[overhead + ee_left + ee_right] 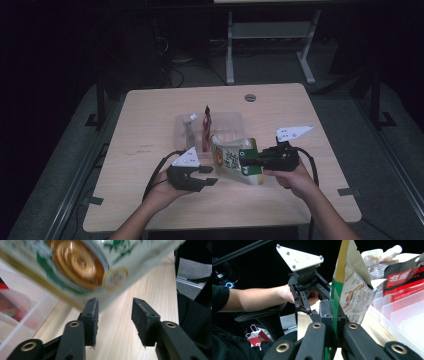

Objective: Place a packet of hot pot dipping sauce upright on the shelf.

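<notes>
While my right claw (248, 163) is pinched tight on the green edge of the snack packet (231, 159), holding it up off the table (150, 125) just in front of the clear plastic tray (235, 122), I'd say I'm somewhere in the middle of this. From the right gripper view you can see the packet (352, 290) standing on edge with my black jaws squeezed together on its green and gold seam, so that grip looks solid. My left claw (206, 176) sits just beside the packet's lower left corner with its jaws spread apart and nothing between the pads; in the left gripper view the packet (82, 265) hangs blurry right above the open jaws, not touched by them. So the packet is lifted and in one claw, that part's done. What's left, as far as I can guess, is getting it into the tray next to the red packet (206, 122) and the pale wrapped snack (190, 120) already sitting there, then letting go. The divided compartments near me look free, though I can't tell which slot it's meant for.
</notes>
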Action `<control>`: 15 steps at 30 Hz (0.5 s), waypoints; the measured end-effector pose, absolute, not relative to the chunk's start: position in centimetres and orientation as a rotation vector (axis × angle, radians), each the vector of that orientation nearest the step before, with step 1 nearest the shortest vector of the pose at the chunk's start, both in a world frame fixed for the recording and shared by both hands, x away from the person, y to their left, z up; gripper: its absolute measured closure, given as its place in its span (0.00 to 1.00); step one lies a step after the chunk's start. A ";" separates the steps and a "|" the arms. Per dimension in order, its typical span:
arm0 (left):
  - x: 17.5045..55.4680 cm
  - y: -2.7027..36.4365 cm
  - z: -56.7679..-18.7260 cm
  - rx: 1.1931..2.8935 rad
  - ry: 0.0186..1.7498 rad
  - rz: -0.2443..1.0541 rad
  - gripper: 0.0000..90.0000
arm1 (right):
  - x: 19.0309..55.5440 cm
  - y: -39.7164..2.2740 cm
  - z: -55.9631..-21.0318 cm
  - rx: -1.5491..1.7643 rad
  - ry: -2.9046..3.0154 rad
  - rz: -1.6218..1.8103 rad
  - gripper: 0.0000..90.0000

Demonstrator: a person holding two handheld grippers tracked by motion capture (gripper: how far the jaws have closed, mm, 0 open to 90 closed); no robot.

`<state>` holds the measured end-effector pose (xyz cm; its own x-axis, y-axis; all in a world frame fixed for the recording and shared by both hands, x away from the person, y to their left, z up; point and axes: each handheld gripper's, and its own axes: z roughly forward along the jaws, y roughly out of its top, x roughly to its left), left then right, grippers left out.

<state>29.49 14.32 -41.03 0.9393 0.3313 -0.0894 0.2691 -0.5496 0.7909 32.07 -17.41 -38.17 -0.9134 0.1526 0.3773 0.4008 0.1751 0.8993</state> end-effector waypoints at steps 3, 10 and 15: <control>29.6 14.8 -41.3 2.195 0.440 0.073 0.59 | 31.8 -18.2 -38.2 -0.560 -2.251 -1.818 1.00; 30.2 15.7 -41.6 2.205 0.479 0.059 0.55 | 31.6 -19.9 -38.0 -0.618 -2.251 -1.841 1.00; 30.5 15.8 -41.9 2.208 0.499 0.061 0.50 | 32.5 -20.1 -37.6 -0.641 -2.286 -1.859 1.00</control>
